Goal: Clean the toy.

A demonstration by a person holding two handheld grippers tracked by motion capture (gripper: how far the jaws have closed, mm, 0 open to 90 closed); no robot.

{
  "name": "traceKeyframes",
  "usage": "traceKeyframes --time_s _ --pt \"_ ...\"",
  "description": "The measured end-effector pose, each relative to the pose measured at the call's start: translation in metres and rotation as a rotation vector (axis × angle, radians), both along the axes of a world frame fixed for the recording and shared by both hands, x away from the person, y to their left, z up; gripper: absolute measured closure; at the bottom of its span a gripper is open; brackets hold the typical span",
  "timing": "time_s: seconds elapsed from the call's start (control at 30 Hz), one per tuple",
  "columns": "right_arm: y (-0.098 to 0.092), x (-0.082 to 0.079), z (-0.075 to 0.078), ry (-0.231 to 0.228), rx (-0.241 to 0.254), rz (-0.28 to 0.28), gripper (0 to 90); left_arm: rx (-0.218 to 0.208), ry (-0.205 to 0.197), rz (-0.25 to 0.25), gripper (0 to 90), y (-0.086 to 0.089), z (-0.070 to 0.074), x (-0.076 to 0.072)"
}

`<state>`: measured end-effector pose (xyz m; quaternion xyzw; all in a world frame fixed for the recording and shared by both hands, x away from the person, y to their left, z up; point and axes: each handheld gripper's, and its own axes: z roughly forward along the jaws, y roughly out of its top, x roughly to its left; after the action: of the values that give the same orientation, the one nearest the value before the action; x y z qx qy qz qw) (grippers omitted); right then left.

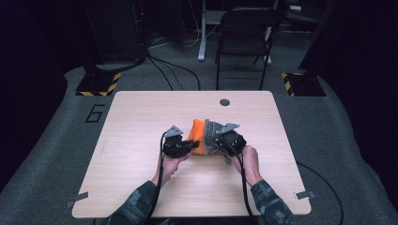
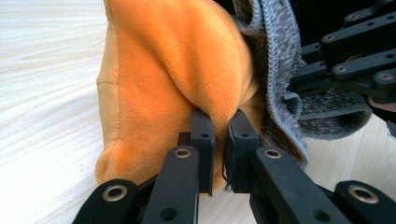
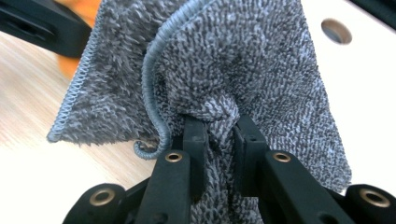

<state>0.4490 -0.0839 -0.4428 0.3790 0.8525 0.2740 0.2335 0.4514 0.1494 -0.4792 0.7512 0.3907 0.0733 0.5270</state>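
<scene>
An orange plush cloth (image 1: 197, 135) and a grey terry cloth (image 1: 210, 137) are bunched together at the table's middle. My left gripper (image 1: 187, 146) is shut on a fold of the orange cloth (image 2: 177, 70), its jaws almost closed with fabric pinched between them (image 2: 220, 140). My right gripper (image 1: 220, 143) is shut on a bunched fold of the grey cloth (image 3: 243, 60), which is squeezed between the jaws (image 3: 219, 126). The grey cloth's stitched edge (image 3: 154, 88) curls down beside the left jaw. In the left gripper view the grey cloth (image 2: 280, 70) hangs to the right of the orange one, touching it.
The wooden table (image 1: 141, 122) has a dark round hole (image 1: 225, 102) near its far edge. A black folding chair (image 1: 244, 37) stands beyond the table. Black stands with yellow-striped bases (image 1: 98, 83) flank the far corners. Cables run on the floor.
</scene>
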Motion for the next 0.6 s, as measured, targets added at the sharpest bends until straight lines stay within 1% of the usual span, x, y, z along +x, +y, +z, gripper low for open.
traceKeyframes --time_s 0.03,0.07,0.1,0.17,0.27,0.33,0.37,0.4,0.43,0.47,0.5,0.53,0.57,0.6 --pt "-0.003 0.002 -0.002 0.008 -0.002 -0.005 78.2 -0.002 0.004 0.000 83.8 0.000 0.000 0.000" --pt "-0.005 0.004 -0.005 0.026 0.002 -0.016 78.2 -0.002 0.006 0.001 83.8 0.001 -0.001 0.001" --pt "-0.007 0.007 -0.008 0.028 0.004 -0.021 78.2 -0.001 0.005 0.000 83.7 0.001 -0.001 0.001" --pt "-0.013 0.012 -0.015 0.054 -0.001 -0.039 78.2 0.000 0.005 0.000 83.7 0.002 -0.001 0.001" --pt "-0.021 0.020 -0.026 0.110 -0.005 -0.073 78.1 -0.003 0.006 -0.002 83.7 0.002 -0.001 0.002" --pt "-0.025 0.023 -0.029 0.125 -0.002 -0.078 78.1 -0.004 0.004 -0.002 83.7 0.003 -0.001 0.002" --pt "-0.027 0.022 -0.027 0.127 0.010 -0.088 78.1 -0.005 0.006 -0.001 83.7 0.003 -0.001 0.002" --pt "-0.029 0.022 -0.022 0.112 0.009 -0.082 78.1 -0.004 0.007 -0.001 83.7 0.004 -0.001 0.003" --pt "-0.030 0.019 -0.015 0.092 0.023 -0.086 78.1 -0.004 0.008 -0.002 83.7 0.004 -0.002 0.003" --pt "-0.031 0.016 -0.006 0.084 0.045 -0.078 78.1 -0.004 0.007 -0.002 83.7 0.004 -0.002 0.003" --pt "-0.030 0.013 0.003 0.068 0.064 -0.067 78.0 -0.001 0.008 -0.003 83.7 0.003 -0.002 0.003" --pt "-0.027 0.008 0.012 0.039 0.077 -0.055 78.1 0.000 0.004 -0.003 83.7 0.003 -0.002 0.003" --pt "-0.023 0.003 0.020 0.022 0.096 -0.037 78.0 0.002 0.003 -0.003 83.7 0.003 -0.002 0.003" --pt "-0.018 -0.001 0.027 0.000 0.106 -0.003 78.0 -0.002 0.006 -0.002 83.7 0.003 -0.002 0.003"
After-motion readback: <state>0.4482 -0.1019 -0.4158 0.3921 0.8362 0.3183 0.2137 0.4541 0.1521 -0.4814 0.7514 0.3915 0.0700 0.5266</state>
